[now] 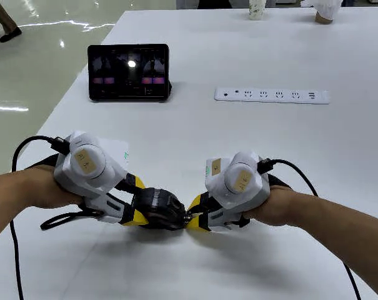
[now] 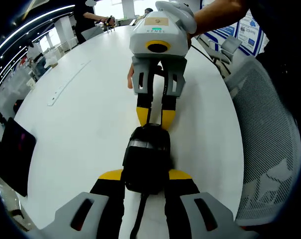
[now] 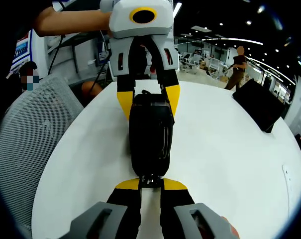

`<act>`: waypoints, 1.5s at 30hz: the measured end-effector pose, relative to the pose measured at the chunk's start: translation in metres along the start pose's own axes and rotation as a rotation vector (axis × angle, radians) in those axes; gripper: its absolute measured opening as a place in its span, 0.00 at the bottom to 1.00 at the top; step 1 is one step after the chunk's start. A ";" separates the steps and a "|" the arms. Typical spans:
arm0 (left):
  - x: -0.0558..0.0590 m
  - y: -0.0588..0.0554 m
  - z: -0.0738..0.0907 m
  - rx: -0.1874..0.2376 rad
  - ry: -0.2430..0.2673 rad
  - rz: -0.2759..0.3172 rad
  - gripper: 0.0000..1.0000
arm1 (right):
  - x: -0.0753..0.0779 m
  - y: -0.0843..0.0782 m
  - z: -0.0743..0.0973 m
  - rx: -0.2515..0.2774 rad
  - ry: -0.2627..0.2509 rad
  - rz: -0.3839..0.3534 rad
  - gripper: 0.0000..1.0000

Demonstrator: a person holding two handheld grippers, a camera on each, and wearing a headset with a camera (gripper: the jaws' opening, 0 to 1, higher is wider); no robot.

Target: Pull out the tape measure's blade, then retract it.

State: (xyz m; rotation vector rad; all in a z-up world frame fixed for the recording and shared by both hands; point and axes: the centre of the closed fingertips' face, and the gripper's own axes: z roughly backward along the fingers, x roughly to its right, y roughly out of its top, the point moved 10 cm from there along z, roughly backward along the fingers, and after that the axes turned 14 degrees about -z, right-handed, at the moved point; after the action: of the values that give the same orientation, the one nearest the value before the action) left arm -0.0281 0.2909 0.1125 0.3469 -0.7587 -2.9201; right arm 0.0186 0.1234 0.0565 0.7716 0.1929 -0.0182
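Bottom centre of the head view: left gripper is clamped across the black tape measure, which sits low over the white table. Right gripper meets it nose to nose. In the right gripper view its jaws are pinched together on the blade tab at the case mouth. No blade length is visible between case and tab.

Step, as I judge it: grip set, pull-out not yet started. The next move needs the right gripper to draw straight away from the case while the left holds it firm, with the pinch kept tight so the tab doesn't slip.

Further up: tablet upper left, power strip right of it, cup at the top edge.

Counts: 1 tape measure, 2 grippers, 1 tablet, 1 power strip, 1 cup.
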 end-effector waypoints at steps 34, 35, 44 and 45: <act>-0.006 -0.007 -0.005 -0.010 -0.009 0.008 0.25 | 0.003 -0.019 0.023 -0.015 -0.002 -0.005 0.10; -0.006 -0.007 -0.005 -0.010 -0.009 0.009 0.25 | 0.003 -0.020 0.023 -0.016 -0.002 -0.006 0.10; -0.005 -0.006 -0.005 -0.012 -0.009 0.012 0.25 | 0.005 -0.029 0.033 -0.030 -0.005 -0.009 0.10; -0.005 -0.006 -0.005 -0.012 -0.008 0.012 0.25 | 0.006 -0.030 0.034 -0.031 -0.006 -0.009 0.10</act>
State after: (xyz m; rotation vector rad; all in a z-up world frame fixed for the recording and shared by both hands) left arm -0.0220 0.2945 0.1068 0.3281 -0.7420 -2.9153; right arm 0.0272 0.0787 0.0590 0.7394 0.1909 -0.0262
